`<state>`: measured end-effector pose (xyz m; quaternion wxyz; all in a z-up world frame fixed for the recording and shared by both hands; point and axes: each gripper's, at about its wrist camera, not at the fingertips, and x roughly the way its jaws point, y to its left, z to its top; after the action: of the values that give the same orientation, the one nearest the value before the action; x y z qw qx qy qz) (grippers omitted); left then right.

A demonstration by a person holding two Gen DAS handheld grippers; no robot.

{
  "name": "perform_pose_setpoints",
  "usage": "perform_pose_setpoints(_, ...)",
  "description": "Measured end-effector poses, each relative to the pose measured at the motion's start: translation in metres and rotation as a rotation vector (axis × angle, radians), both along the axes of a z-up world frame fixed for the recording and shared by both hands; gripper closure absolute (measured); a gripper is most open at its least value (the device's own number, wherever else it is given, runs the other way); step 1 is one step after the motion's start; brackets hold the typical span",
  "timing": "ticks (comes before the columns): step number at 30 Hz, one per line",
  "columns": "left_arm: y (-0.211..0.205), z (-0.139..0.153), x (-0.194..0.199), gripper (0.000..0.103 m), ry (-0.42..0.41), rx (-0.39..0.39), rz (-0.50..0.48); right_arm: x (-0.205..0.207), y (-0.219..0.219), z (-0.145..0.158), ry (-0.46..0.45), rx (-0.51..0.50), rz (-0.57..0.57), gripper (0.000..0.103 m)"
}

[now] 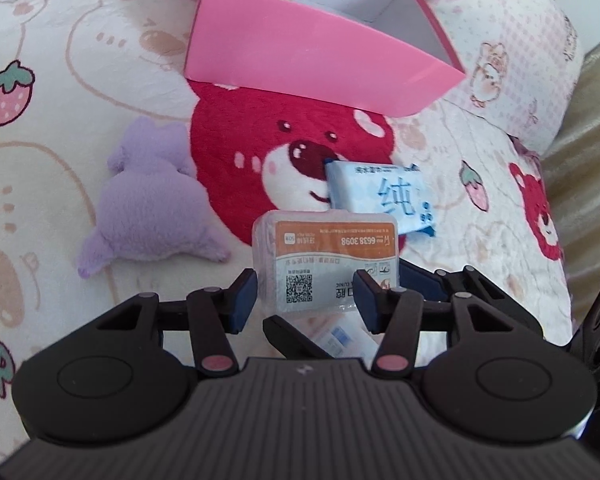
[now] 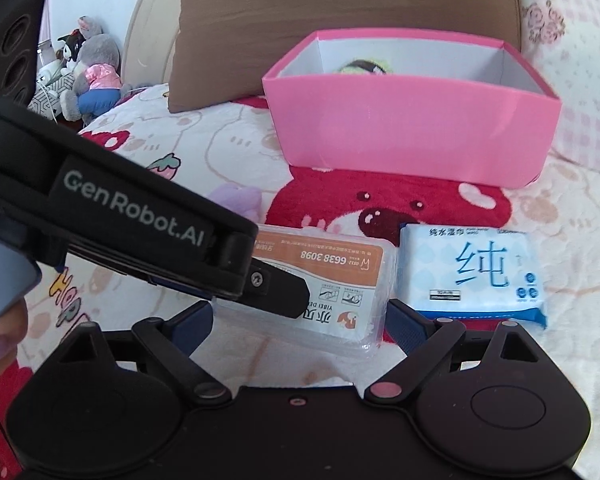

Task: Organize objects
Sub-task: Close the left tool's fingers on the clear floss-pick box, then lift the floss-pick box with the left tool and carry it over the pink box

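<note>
Bedspread with bear print carries the items; the transfer to the box is in hand.
Left wrist view: left gripper (image 1: 306,296) is clamped on the clear plastic case (image 1: 326,252); pink box (image 1: 320,56) lies ahead of it. Right wrist view: right gripper (image 2: 300,320) stands apart astride the case, pads not touching; wipes pack (image 2: 470,274) just right. Next, probably, carry the case forward over the box rim.

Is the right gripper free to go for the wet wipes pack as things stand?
Probably yes. The right gripper is open, straddling the clear box that the left gripper holds. The wipes pack lies uncovered just right of it.
</note>
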<state>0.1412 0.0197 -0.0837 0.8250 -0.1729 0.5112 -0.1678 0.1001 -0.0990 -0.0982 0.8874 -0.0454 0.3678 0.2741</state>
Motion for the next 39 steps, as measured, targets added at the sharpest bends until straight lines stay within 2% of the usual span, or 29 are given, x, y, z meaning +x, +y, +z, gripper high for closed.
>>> perform_pose_setpoints(8, 0.006, 0.025, -0.019, 0.054, -0.011, -0.020, -0.016, -0.023, -0.008, 0.023, -0.006, 0.059, -0.031, 0.008)
perform_pose_setpoints(13, 0.014, 0.034, -0.029, 0.054, -0.008, -0.050, -0.003, -0.035, -0.003, 0.034, -0.016, 0.044, -0.029, 0.008)
perform_pose_setpoints(22, 0.029, 0.058, -0.043, 0.054, -0.006, -0.081, -0.004, -0.044, 0.000, 0.060, 0.004, 0.080, -0.026, 0.008)
perform_pose_setpoints(26, 0.033, 0.076, -0.050, 0.054, -0.023, -0.067, -0.022, -0.047, 0.002, 0.076, 0.011, 0.100, -0.016, 0.008)
perform_pose_setpoints(29, 0.042, 0.085, -0.055, 0.054, -0.027, -0.088, -0.015, -0.050, 0.005, 0.085, 0.007, 0.116, -0.014, 0.008)
perform_pose_setpoints(34, 0.041, 0.098, -0.063, 0.054, -0.042, -0.049, -0.038, -0.056, 0.013, 0.099, -0.027, 0.090, 0.007, 0.008)
perform_pose_setpoints(39, 0.041, 0.108, -0.061, 0.054, -0.048, -0.051, -0.039, -0.053, 0.016, 0.108, -0.035, 0.070, 0.005, 0.009)
